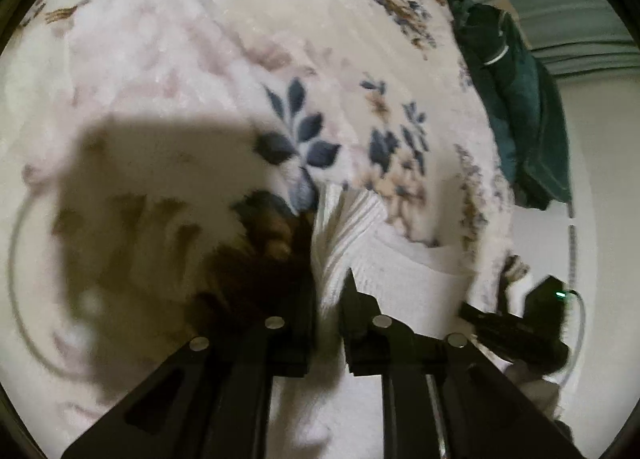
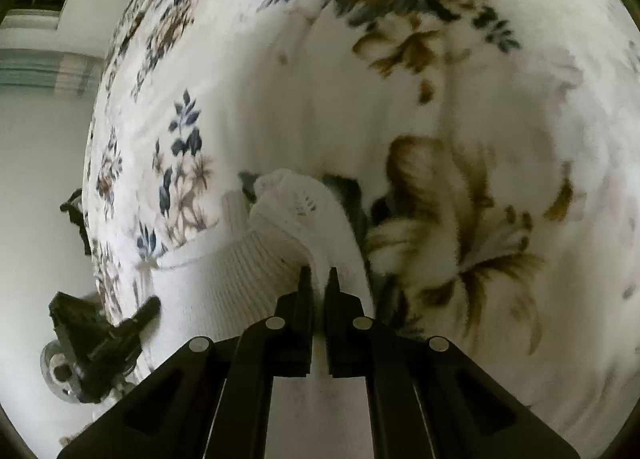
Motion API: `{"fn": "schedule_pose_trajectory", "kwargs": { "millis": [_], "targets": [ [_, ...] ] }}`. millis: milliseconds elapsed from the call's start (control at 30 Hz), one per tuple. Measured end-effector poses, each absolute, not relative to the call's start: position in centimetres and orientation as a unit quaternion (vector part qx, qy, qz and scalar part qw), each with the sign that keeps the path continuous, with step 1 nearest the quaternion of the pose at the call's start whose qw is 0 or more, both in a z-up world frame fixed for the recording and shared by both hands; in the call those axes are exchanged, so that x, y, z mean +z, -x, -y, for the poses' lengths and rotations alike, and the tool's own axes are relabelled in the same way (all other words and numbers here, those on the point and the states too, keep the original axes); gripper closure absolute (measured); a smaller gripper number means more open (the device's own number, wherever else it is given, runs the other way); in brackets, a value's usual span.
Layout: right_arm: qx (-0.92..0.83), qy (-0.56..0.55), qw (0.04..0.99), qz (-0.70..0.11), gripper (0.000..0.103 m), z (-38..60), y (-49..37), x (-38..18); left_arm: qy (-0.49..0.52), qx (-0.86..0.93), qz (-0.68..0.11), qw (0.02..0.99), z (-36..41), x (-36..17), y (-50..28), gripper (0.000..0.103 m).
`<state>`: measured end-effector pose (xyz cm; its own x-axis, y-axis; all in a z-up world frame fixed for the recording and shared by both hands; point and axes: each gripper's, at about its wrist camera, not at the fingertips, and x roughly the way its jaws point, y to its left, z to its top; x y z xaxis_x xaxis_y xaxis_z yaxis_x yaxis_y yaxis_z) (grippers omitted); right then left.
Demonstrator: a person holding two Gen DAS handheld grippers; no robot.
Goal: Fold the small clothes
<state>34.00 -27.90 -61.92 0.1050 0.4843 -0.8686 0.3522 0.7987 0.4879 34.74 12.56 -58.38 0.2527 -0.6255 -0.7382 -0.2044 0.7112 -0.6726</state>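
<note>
A small white ribbed knit garment (image 1: 360,235) lies on the floral blanket (image 1: 200,59). My left gripper (image 1: 329,283) is shut on its edge and holds the cloth bunched between the fingers. In the right wrist view the same white garment (image 2: 248,259) is lifted into a fold, and my right gripper (image 2: 319,279) is shut on its raised edge. The right gripper also shows at the lower right of the left wrist view (image 1: 516,331). The left gripper shows at the lower left of the right wrist view (image 2: 108,335).
The white plush blanket (image 2: 440,99) with blue and brown flowers covers the bed. A dark green cloth (image 1: 516,99) hangs at the bed's right edge. A pale wall (image 1: 600,179) and floor lie beyond the bed's edge.
</note>
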Motion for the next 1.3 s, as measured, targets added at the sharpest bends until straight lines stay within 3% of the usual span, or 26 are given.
{"fn": "schedule_pose_trajectory", "kwargs": {
  "millis": [67,100,133,167,400,700,733,767,800,867,1100,1300],
  "targets": [
    [0.065,-0.341,0.654,-0.672,0.073,28.9,-33.6,-62.0,0.362,-0.158,-0.589,0.705,-13.3,-57.6,-34.0,0.065],
    [0.07,-0.35,0.653,-0.668,0.048,29.6,-33.1,-61.9,0.366,-0.165,-0.586,0.704,-13.8,-57.3,-33.2,0.062],
    [0.079,-0.36,0.653,-0.662,0.037,30.2,-32.4,-61.8,0.371,-0.172,-0.585,0.701,-14.0,-57.2,-32.7,0.053],
    [0.093,-0.372,0.647,-0.659,0.037,30.6,-31.8,-61.9,0.377,-0.183,-0.585,0.695,-14.2,-57.3,-31.9,0.047],
    [0.188,-0.444,0.551,-0.681,0.014,29.4,-26.8,-66.3,0.397,-0.239,-0.609,0.644,-12.3,-60.5,-28.2,0.04],
    [0.213,-0.44,0.515,-0.704,0.013,24.3,-27.5,-70.1,0.408,-0.26,-0.595,0.642,-10.1,-61.6,-29.3,0.042],
    [0.216,-0.442,0.523,-0.696,0.02,23.9,-27.7,-69.8,0.405,-0.261,-0.59,0.647,-10.0,-61.4,-29.1,0.046],
    [0.212,-0.436,0.531,-0.695,0.03,23.6,-27.8,-69.5,0.402,-0.261,-0.587,0.653,-9.8,-61.0,-29.1,0.067],
    [0.209,-0.433,0.535,-0.694,0.047,23.5,-27.9,-69.4,0.4,-0.261,-0.584,0.657,-9.9,-60.6,-29.1,0.07],
    [0.2,-0.437,0.55,-0.684,0.053,23.2,-27.9,-68.4,0.399,-0.26,-0.576,0.664,-10.0,-59.7,-29.4,0.078],
    [0.197,-0.415,0.596,-0.659,0.057,21.4,-30.7,-62.2,0.377,-0.277,-0.558,0.686,-9.9,-54.5,-32.5,0.081],
    [0.199,-0.411,0.639,-0.619,0.057,20.1,-39.5,-56.6,0.36,-0.296,-0.525,0.712,-10.3,-49.8,-41.8,0.081]
  ]
}}
